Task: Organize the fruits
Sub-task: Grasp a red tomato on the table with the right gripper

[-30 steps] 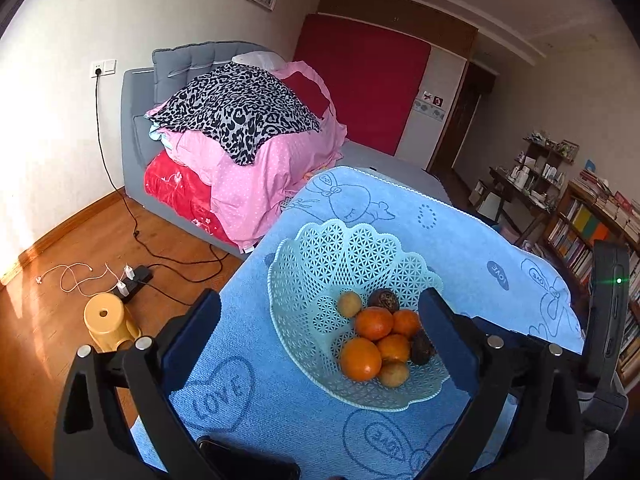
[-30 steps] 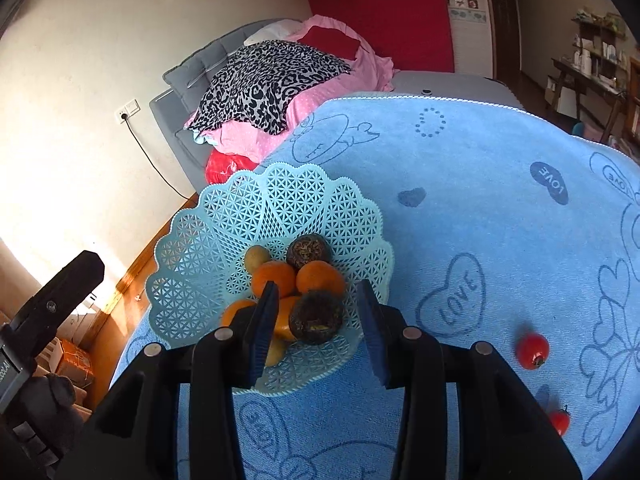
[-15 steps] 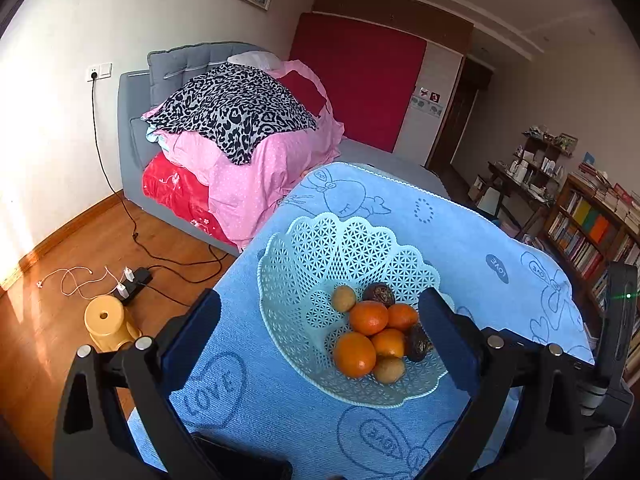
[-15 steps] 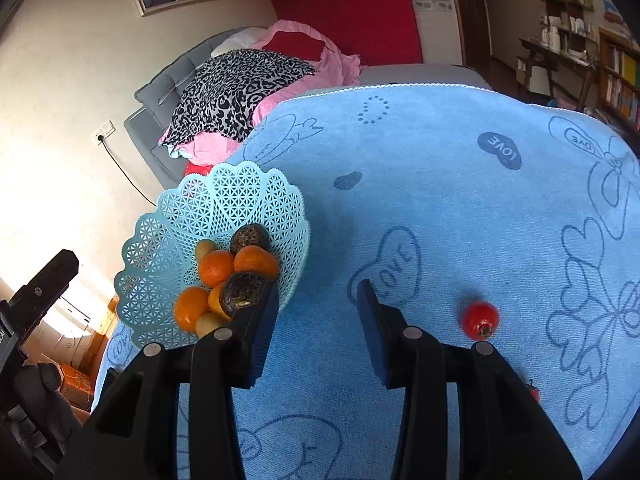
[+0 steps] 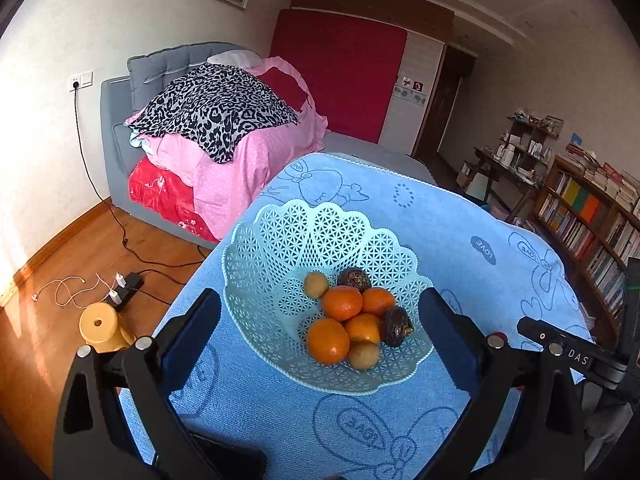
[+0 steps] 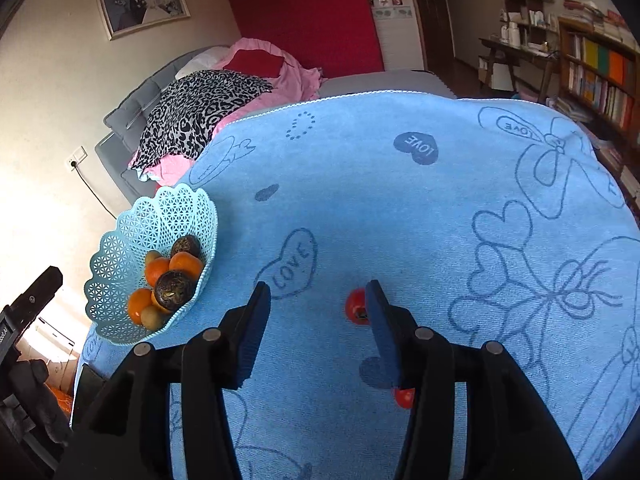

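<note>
Fruit already fills the pale turquoise lattice plastic basket [image 5: 280,248], which sits on the blue terry cloth printed with hearts and "LOVE" [image 5: 460,216] straight ahead of the left-hand tongs [image 5: 320,320]. Those black tongs with blue pads are spread wide, one pad on each side of the basket's near rim, and they hold nothing. Between and just beyond the pads lie several round orange citrus fruits [image 5: 342,303], two dark wrinkled fruits [image 5: 354,279] and two small tan ones [image 5: 363,356], all heaped against the basket's right half.

Further right, the right-hand tongs [image 6: 318,308] are parted about halfway and also empty. From their side the basket lies well off to the left, near the cloth's edge. A small red tomato-like fruit with a dark calyx [image 6: 355,307] rests on the cloth just inside the right pad, partly hidden by it; whether the pad touches it I cannot tell. A second small red fruit [image 6: 404,397] peeps out lower down, beneath the same finger.

By my reckoning the step in hand is picking up the loose red fruit. The next move calls for shifting the right tongs slightly rightward so the fruit is centred, lowering, closing gently on its soft skin, then carrying it left to the basket.
</note>
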Demonstrator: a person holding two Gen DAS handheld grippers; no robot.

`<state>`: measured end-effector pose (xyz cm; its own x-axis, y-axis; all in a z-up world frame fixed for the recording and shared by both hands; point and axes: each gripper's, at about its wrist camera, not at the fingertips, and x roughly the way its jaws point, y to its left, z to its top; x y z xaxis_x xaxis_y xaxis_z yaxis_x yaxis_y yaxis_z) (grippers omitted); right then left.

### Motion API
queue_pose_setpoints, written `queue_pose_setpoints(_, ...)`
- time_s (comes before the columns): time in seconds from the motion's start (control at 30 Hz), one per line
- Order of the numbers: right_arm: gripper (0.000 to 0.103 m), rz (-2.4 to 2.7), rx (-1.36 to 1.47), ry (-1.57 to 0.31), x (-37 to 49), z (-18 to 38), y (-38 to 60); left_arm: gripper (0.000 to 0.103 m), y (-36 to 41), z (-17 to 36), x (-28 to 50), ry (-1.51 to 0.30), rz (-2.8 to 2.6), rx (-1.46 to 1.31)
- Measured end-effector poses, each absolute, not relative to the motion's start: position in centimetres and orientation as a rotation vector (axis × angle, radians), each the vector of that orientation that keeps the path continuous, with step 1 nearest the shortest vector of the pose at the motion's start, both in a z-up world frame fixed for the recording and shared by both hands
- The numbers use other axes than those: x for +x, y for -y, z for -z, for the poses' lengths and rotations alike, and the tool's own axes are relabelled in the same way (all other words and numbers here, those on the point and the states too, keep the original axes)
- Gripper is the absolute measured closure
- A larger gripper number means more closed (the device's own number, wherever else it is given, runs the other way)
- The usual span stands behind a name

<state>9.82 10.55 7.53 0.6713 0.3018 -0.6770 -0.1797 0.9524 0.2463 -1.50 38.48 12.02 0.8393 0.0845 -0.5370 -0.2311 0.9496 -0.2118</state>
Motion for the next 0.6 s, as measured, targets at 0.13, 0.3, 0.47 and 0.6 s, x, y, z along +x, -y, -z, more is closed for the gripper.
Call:
queue_pose_setpoints(0.13,0.053,-0.233,0.192,-0.794,9.7,-7.2,-8.3,0.003,-37.7,-11.7,-1.3,-0.563,-0.154,-0.262)
queue_pose_setpoints(0.3,0.053,-0.219,0.178,-0.808,9.2,-6.3,-7.1,0.003,-36.7,-11.5,-1.4,-0.569,-0.133,-0.240)
queue_pose_setpoints(0.47,0.053,-0.180,0.104,-0.840,8.6,-4.2,-7.0,0.003,-36.0,-11.3,-1.3,-0.576,-0.121,-0.228)
queue_pose_setpoints(0.6,0.054,-0.179,0.083,-0.877,8.1,-2.7,-6.9,0.003,-35.6,-11.0,-1.1,-0.584,-0.115,-0.224)
